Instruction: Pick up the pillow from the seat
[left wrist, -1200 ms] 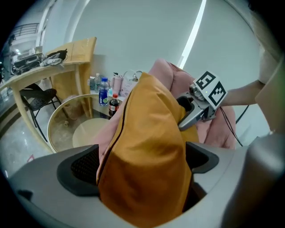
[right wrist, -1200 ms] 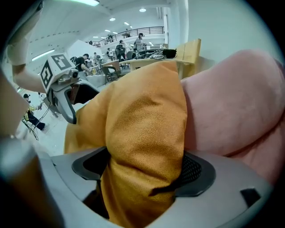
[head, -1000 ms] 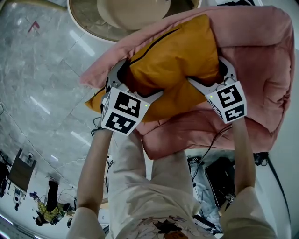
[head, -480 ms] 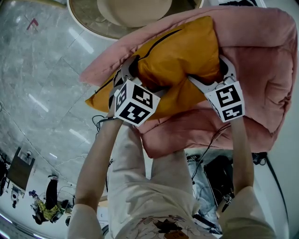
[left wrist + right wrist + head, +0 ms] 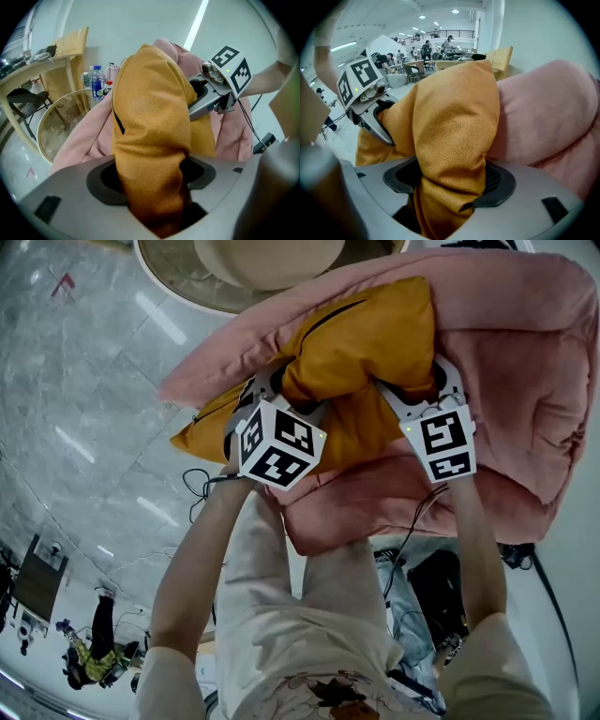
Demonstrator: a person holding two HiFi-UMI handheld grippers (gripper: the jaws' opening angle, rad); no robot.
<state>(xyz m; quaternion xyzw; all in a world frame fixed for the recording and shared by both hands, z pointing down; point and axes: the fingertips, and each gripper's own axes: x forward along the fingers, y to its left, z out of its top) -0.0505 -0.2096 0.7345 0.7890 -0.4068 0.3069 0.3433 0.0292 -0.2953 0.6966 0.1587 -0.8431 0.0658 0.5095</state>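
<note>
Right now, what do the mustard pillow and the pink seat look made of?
The pillow: matte, fine-grained fabric, perhaps microsuede; it bunches softly, with a black zipper. The seat: matte pink cloth, probably padded, judging by puffy folds.

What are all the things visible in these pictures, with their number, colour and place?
pillow: one, mustard yellow, resting on the seat
seat: one, pink, soft, under the pillow
round table: one, glass-topped, beyond the seat
bottles: at least two, clear, beyond the table
cables: several, black, on the floor
left gripper: one, grey, jaws just closed further, pads pressing the pillow
right gripper: one, grey, jaws just closed further, pads pressing the pillow
arms: two, bare, behind the grippers
</note>
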